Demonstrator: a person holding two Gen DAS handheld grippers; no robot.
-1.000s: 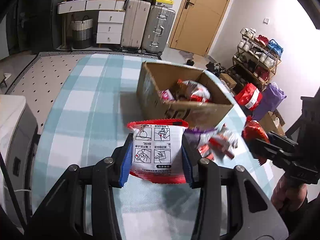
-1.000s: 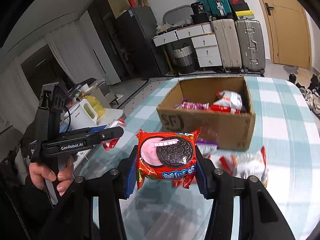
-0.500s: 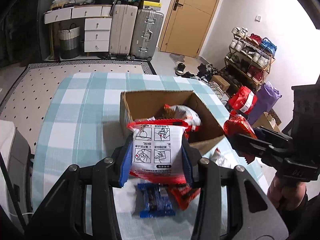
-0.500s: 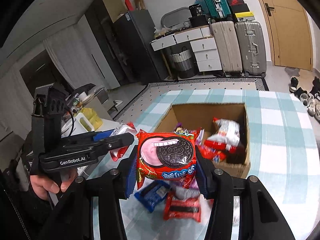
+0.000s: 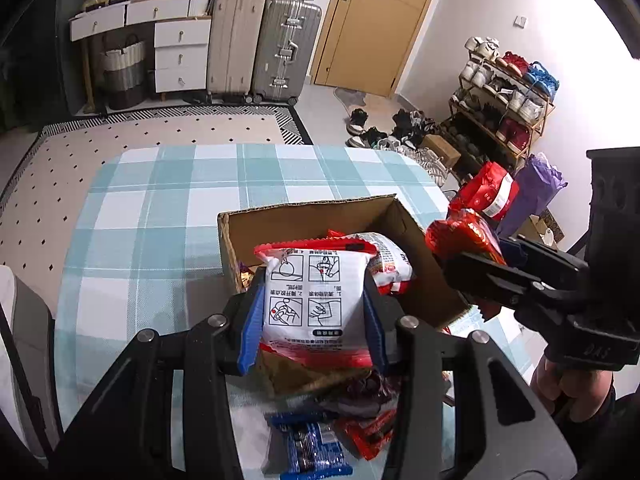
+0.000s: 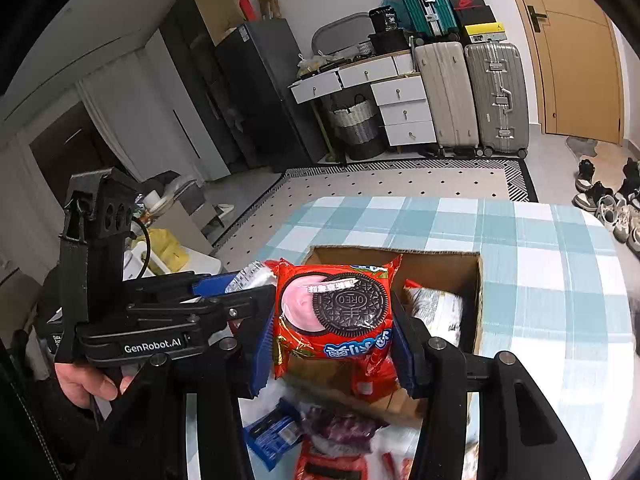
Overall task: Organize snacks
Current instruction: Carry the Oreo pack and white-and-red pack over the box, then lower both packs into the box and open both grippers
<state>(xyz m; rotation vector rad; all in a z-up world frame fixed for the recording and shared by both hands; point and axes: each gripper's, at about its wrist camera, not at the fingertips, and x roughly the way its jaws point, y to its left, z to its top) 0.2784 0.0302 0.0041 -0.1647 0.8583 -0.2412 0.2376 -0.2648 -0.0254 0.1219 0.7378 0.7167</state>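
Observation:
My left gripper (image 5: 312, 320) is shut on a white snack packet with red edges (image 5: 314, 292), held above the near side of the open cardboard box (image 5: 288, 216). My right gripper (image 6: 332, 340) is shut on a red Oreo packet (image 6: 334, 308), also held over the box (image 6: 440, 260). The box holds several snack packets (image 6: 436, 308). Each gripper shows in the other's view: the right one (image 5: 472, 256) to my right, the left one (image 6: 240, 284) to my left. Loose packets lie on the table in front of the box, a blue one (image 5: 312, 448) among them.
The table has a blue and white checked cloth (image 5: 160, 208). Beyond it stand suitcases (image 5: 260, 44), white drawers (image 5: 180, 56), a wooden door (image 5: 376, 20) and a shoe rack (image 5: 504, 92). A white appliance (image 5: 12, 320) sits at the table's left.
Both grippers have risen and moved forward with their packets, from in front of the box to above it. The loose packets on the table now show below the fingers.

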